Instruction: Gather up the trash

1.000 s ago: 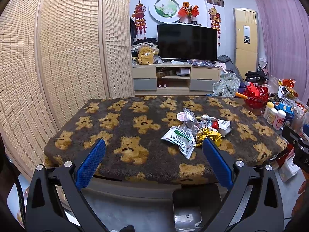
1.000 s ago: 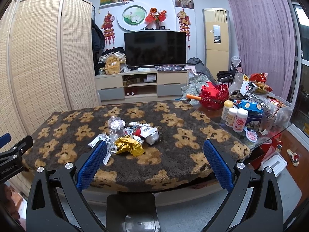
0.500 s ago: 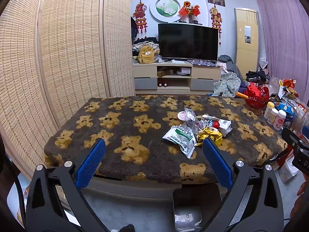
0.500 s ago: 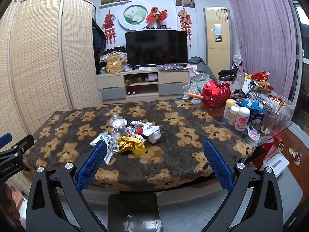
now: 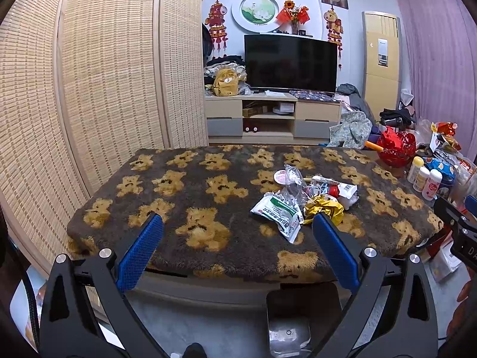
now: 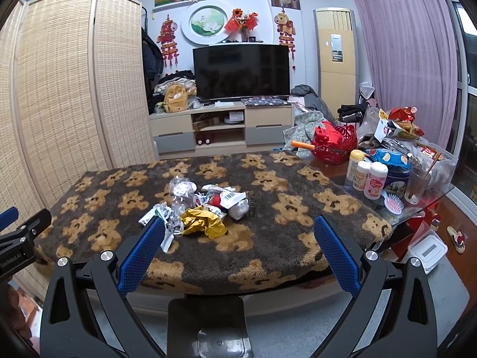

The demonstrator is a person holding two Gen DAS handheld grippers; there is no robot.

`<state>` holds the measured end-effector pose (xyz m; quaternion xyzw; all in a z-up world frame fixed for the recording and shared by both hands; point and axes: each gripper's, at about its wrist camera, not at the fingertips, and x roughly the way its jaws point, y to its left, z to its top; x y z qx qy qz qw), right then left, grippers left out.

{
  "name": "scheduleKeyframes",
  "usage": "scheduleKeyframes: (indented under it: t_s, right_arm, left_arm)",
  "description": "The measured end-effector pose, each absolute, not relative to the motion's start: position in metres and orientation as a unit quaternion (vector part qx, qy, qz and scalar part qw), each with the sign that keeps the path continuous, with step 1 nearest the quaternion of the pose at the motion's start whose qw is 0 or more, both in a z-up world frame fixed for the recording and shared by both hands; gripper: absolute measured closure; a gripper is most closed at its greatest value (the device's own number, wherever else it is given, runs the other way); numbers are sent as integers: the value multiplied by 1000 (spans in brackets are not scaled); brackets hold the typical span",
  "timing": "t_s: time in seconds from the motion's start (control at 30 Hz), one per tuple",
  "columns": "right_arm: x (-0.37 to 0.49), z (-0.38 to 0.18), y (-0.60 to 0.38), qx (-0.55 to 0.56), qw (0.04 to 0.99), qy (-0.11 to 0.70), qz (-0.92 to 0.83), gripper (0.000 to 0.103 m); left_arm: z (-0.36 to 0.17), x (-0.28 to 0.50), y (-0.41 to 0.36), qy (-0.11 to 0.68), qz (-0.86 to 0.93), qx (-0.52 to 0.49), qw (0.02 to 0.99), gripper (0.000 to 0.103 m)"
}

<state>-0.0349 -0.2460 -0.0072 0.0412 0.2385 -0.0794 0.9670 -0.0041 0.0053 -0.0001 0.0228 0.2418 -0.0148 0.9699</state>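
bear-patterned fleece covered the desk [image 6: 298, 238]. on it the trash pile [image 6: 202, 208] lay bunched, ahead and slightly left of the right hand-held gripper [image 6: 238, 238], ahead and right of the left hand-held gripper [image 5: 235, 241]. its long axis ran crosswise. both spread wide, empty; the right looked nearer.

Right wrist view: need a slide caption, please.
Open right gripper faces a trash pile on the teddy-bear blanket.

- Low table under a brown plush teddy-bear-patterned cover [image 5: 190, 208] [image 6: 298, 232]
- On it: white-green sachet [image 5: 278, 213], crumpled gold foil wrapper [image 5: 325, 207] [image 6: 204, 223], clear plastic bag [image 6: 180, 189]
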Motion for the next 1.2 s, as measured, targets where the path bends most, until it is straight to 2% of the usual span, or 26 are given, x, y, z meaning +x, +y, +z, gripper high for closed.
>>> scheduleKeyframes:
  t_s: [0.27, 0.63, 1.2]
  right_arm:
    - [16, -8, -269, 39, 960, 269, -65, 3]
    - [116, -43, -310, 77, 934, 344, -55, 3]
    - [205, -86, -326, 110, 909, 402, -16, 3]
  left_arm:
    - [-21, 36, 0, 283, -31, 23, 958, 8]
    - [-47, 128, -5, 369, -64, 22, 927, 8]
    - [-84, 199, -46, 419, -67, 31, 905, 8]
